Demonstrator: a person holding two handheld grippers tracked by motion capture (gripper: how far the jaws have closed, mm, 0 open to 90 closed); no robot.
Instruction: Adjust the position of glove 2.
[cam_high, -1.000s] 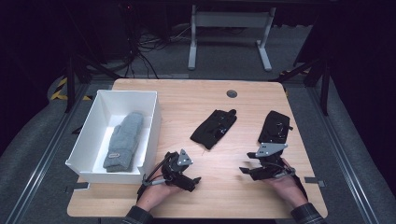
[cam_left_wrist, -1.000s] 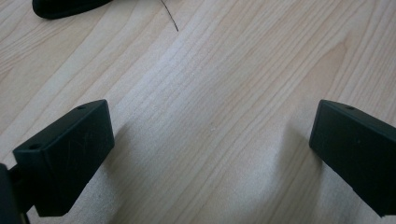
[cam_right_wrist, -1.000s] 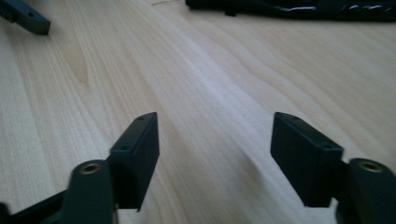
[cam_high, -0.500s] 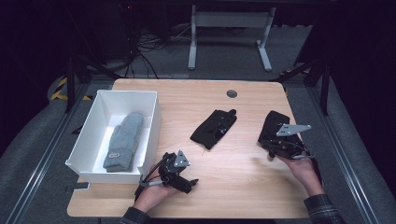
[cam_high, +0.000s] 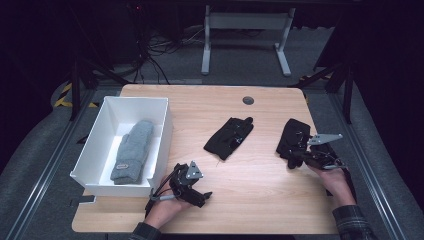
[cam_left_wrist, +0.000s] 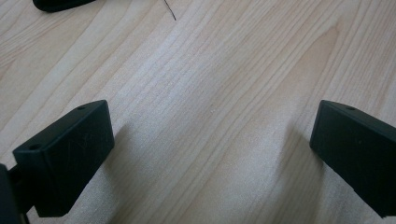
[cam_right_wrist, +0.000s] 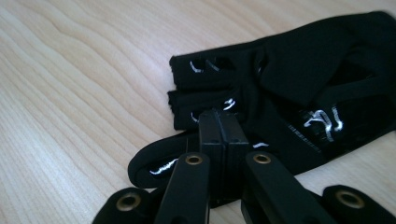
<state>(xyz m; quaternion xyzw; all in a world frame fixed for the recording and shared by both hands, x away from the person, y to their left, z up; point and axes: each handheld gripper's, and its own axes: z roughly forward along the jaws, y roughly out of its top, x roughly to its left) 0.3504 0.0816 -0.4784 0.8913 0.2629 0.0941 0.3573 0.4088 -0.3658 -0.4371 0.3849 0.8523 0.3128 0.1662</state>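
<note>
My right gripper (cam_high: 300, 159) has its fingers pinched tight on the near edge of the black glove (cam_high: 294, 140), which lies lengthwise away from me; left gripper (cam_high: 199, 194) rests wide open, holding nothing.

Left gripper (cam_left_wrist: 210, 154) fingers (cam_left_wrist: 65, 158) spread wide over bare wooden table (cam_left_wrist: 224, 74)

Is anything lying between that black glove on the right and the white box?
Yes. A second black glove lies on the table between the right-hand black glove and the white box, roughly midway. It could be lifted over.
</note>
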